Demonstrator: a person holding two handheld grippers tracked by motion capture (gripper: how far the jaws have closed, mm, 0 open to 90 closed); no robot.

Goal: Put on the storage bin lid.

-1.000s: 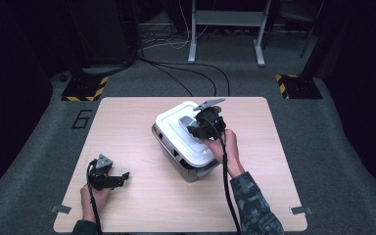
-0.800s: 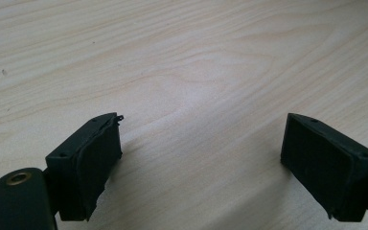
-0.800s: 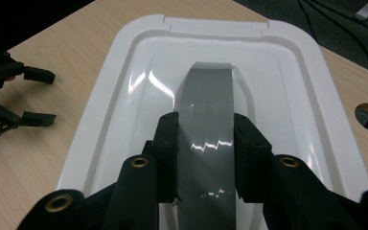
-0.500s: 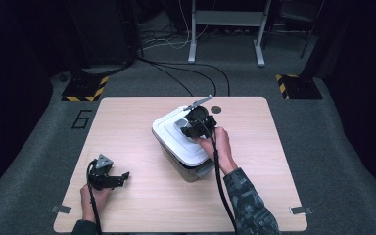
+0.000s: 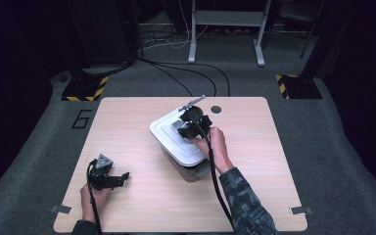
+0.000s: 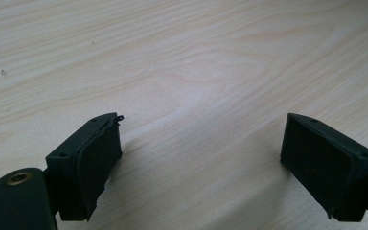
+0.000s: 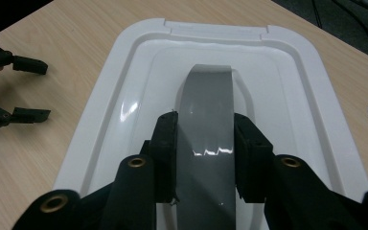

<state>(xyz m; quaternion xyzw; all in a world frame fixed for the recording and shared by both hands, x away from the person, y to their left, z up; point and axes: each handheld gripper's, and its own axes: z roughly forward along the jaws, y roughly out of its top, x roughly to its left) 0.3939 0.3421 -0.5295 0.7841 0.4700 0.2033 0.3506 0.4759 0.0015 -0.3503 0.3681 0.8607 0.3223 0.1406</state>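
A white plastic storage box (image 5: 181, 144) sits mid-tabletop (image 5: 137, 117). The right gripper (image 7: 205, 158) clasps its fingers (image 7: 165, 148) around the grey arched lid handle (image 7: 205, 120), apparently to lift the lid. The left gripper (image 5: 108, 176) rests apart, fingers (image 6: 93, 158) spread and empty.

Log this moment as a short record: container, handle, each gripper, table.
container: white lidded bin near the middle of the wooden table, lid on
handle: grey strap handle running along the lid's middle
right gripper: on top of the lid, one jaw at each side of the handle, pads against its edges
left gripper: jaws wide apart over bare wood, nothing between them, away from the bin at the table's near left
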